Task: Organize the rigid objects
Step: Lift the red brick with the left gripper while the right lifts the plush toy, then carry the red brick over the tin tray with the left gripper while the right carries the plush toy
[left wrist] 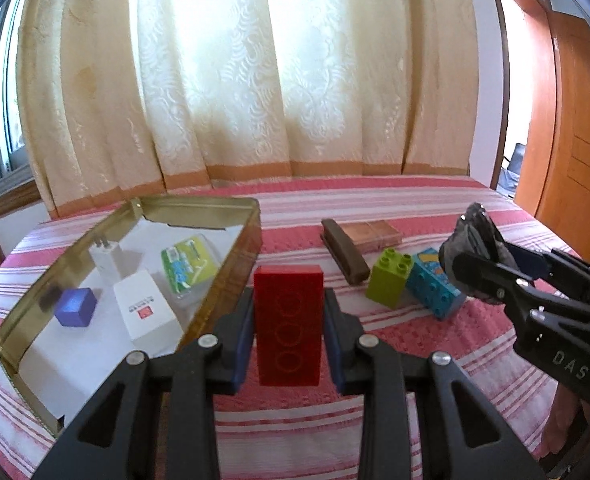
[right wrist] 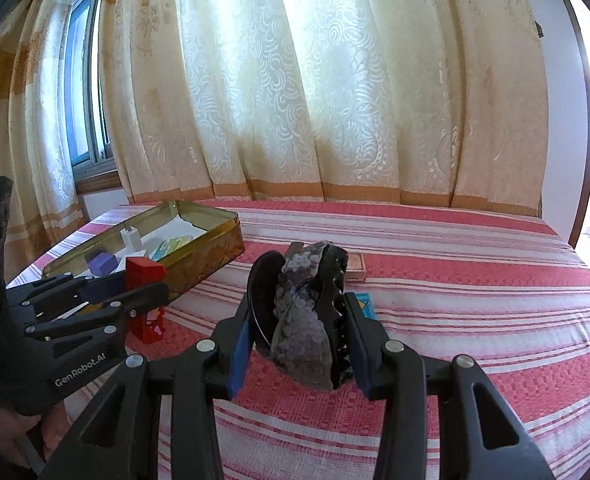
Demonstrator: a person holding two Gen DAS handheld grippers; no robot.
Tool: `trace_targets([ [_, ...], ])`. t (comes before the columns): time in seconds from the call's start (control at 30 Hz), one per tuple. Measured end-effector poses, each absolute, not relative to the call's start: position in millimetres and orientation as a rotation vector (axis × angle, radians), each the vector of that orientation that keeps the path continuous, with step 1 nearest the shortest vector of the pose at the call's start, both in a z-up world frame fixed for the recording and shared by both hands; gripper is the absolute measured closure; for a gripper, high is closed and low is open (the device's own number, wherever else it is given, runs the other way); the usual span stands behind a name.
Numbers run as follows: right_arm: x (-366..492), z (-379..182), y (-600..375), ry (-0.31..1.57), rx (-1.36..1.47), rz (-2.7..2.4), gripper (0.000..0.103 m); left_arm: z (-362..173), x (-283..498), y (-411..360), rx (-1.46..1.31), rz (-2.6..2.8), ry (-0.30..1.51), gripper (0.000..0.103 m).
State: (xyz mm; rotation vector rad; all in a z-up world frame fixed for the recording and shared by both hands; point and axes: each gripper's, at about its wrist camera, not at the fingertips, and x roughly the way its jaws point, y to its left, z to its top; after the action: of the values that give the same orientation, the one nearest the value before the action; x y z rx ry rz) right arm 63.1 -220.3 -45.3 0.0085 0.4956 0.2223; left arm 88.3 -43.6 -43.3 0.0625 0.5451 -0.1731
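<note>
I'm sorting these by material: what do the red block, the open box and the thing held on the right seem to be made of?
Red block: likely hard plastic, glossy, with moulded circles on its face.
Open box: looks like tin, with reflective golden walls.
Dark item in the right hand-held gripper: unclear; black glossy parts with a grey scaly covering.

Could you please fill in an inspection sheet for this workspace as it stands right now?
Surface: striped red bedspread.
Job's things: gold tin holds purple cube, white box, white plug, green packet.
Clutter: brown case, green brick, blue brick beside the tin.
Tongs: left tongs clamp red brick; right tongs clamp dark sequined hair clip.
Cables: nothing seen.
Surroundings: cream curtain, wooden door.
</note>
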Motion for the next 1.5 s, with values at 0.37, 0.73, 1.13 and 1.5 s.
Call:
trace_targets([
  [0.37, 57.6, -43.1, -220.7, 0.469, 0.009, 0.207, 0.059, -38.6, 80.4, -42.0, 0.063, -0.151, 0.495, 0.073],
  [0.73, 50.3, -41.4, -220.8, 0.429, 0.013, 0.191, 0.059, -36.5, 74.6, -37.1, 0.046, -0.132, 0.461, 0.073],
  [1.13, 52.6, -40.3, -216.6, 0.424, 0.011, 0.198, 0.059, -34.2, 72.5, -27.2, 0.011, -0.102, 0.44, 0.073],
  [1.5, 55.6, -40.5, -187.9, 0.425, -0.024, 0.25, 0.059, -33.5, 70.2, -12.9, 0.013, -0.072, 0.436, 0.073],
])
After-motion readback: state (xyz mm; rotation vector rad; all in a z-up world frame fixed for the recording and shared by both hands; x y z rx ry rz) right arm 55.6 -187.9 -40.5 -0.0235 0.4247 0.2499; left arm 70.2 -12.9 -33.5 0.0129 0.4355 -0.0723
